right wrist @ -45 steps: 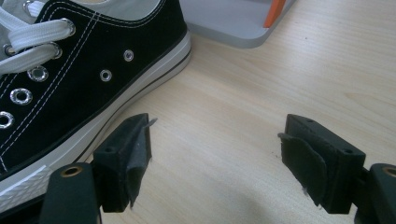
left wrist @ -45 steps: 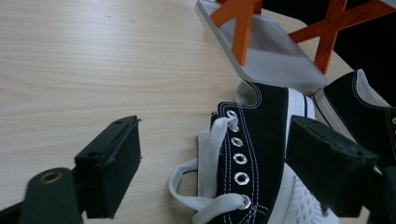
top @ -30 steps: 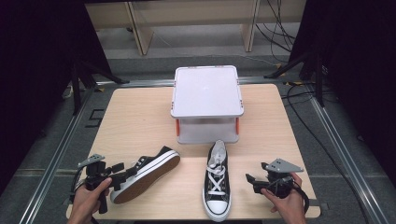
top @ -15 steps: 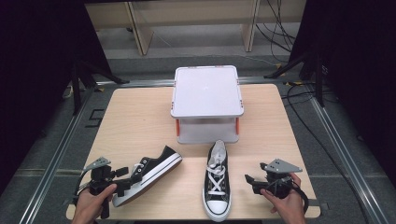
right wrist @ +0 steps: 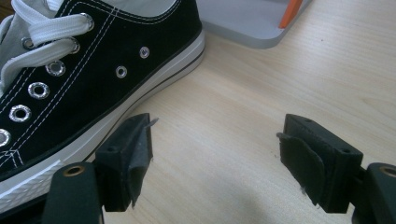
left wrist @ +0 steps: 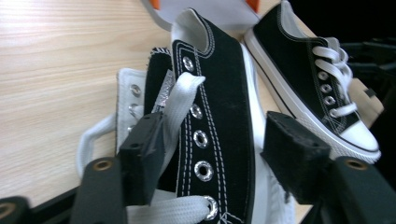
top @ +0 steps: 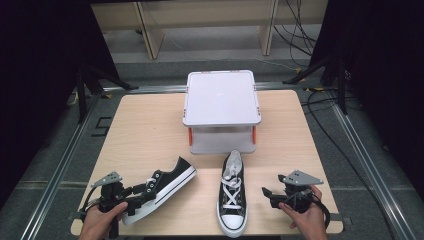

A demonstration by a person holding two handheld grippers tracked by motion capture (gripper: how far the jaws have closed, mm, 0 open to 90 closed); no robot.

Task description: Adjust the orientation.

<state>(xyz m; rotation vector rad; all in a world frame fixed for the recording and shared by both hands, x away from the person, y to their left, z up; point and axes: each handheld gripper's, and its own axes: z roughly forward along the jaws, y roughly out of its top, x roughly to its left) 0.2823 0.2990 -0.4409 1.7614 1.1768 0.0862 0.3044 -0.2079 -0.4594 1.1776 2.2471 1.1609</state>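
You are early in this job, as far as the table tells. One shoe already stands upright on its sole, toe toward you and heel toward the white box; I judge that one dealt with, or waiting its turn. The other shoe is the one in hand: it lies tipped on its side, at an angle, its white sole edge turned toward the middle of the table. It still has to be gripped firmly and moved or set straight, so most of the work is left.

Your left claw sits right at that tipped shoe. Its jaws have just been closing, and in the left gripper view the black laced side of the shoe stands between them. The left pad lies against the white lace and eyelet strip; the right pad looks to be still just off the rubber edge. So I read the claw as part-closed around the shoe and not yet pinching it.

Your right claw is wide open with nothing in it, only bare table between the jaws. The upright shoe lies just beside its left jaw, apart from it. The box is farther ahead of both claws.
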